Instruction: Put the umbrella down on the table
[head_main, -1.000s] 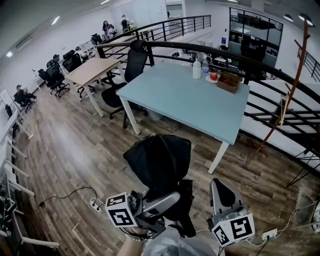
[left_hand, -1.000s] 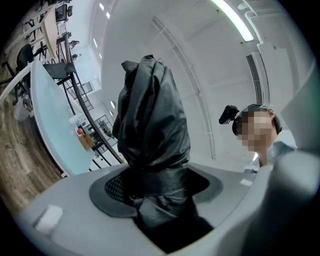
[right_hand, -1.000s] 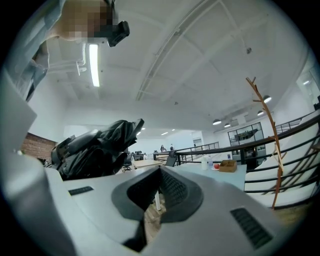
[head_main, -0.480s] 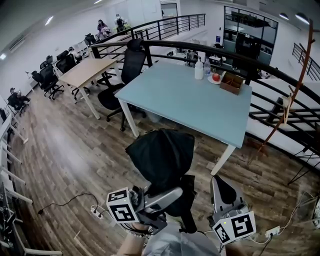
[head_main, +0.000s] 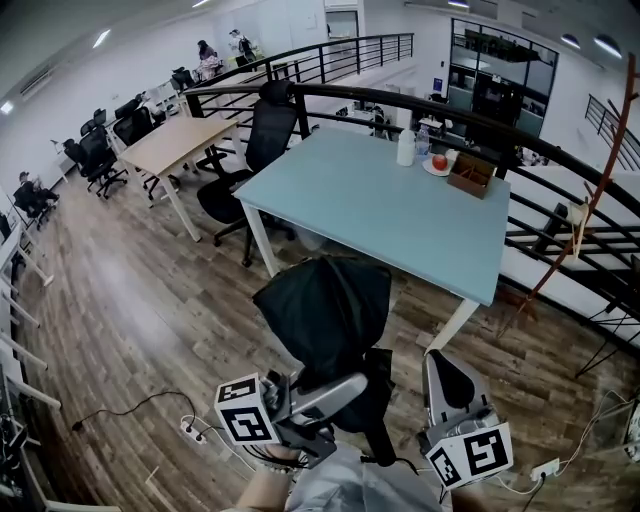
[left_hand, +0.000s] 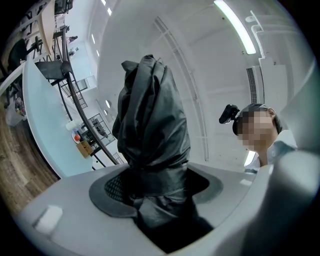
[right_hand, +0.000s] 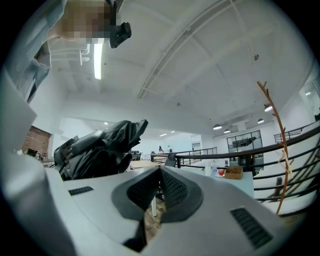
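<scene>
A folded black umbrella (head_main: 325, 315) stands upright in front of me, held low over the wooden floor. My left gripper (head_main: 335, 392) is shut on its lower part; in the left gripper view the black fabric (left_hand: 150, 135) rises between the jaws. My right gripper (head_main: 447, 385) hangs to the right of the umbrella, shut with nothing in it; its pads (right_hand: 172, 192) meet. The light blue table (head_main: 340, 205) lies ahead, beyond the umbrella (right_hand: 100, 145).
At the table's far right end stand a white bottle (head_main: 406, 148), a plate with a red apple (head_main: 438, 162) and a small wooden box (head_main: 471, 174). A black office chair (head_main: 255, 150) sits at the table's left. A black railing (head_main: 560, 155) curves behind. Cables and a power strip (head_main: 190, 428) lie on the floor.
The view has shifted slightly closer to the table. The umbrella and both grippers keep about the same place in the view.
</scene>
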